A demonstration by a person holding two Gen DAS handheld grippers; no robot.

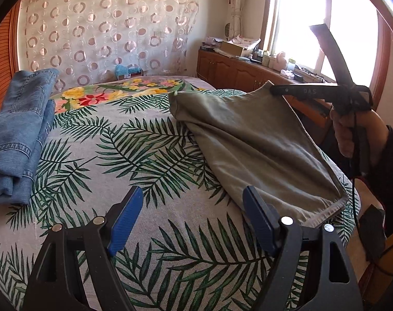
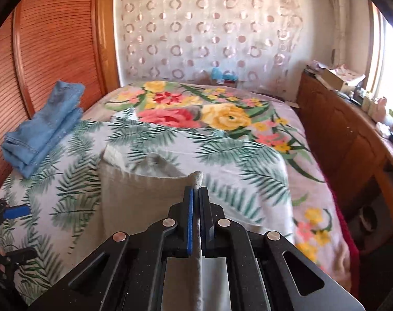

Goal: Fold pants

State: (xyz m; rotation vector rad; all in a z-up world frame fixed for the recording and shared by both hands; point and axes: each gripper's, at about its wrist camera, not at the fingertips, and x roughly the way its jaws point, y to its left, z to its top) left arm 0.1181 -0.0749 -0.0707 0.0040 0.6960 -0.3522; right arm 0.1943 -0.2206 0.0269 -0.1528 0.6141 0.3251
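Observation:
Grey-green pants [image 1: 250, 140] lie on the leaf-print bedspread [image 1: 134, 155], one corner lifted. My right gripper [image 1: 276, 90] is shut on that far corner and holds it above the bed; in the right wrist view the cloth [image 2: 144, 197] hangs from the closed gripper [image 2: 196, 194]. My left gripper [image 1: 194, 207] is open and empty, hovering just left of the pants' near hem [image 1: 323, 212]. It shows at the left edge of the right wrist view [image 2: 12, 212].
Folded blue jeans [image 1: 17, 134] lie at the bed's left side, also in the right wrist view [image 2: 43, 127]. A wooden cabinet [image 1: 238, 72] with clutter runs under the window on the right. A wooden slatted wall [image 2: 49, 49] stands on the left.

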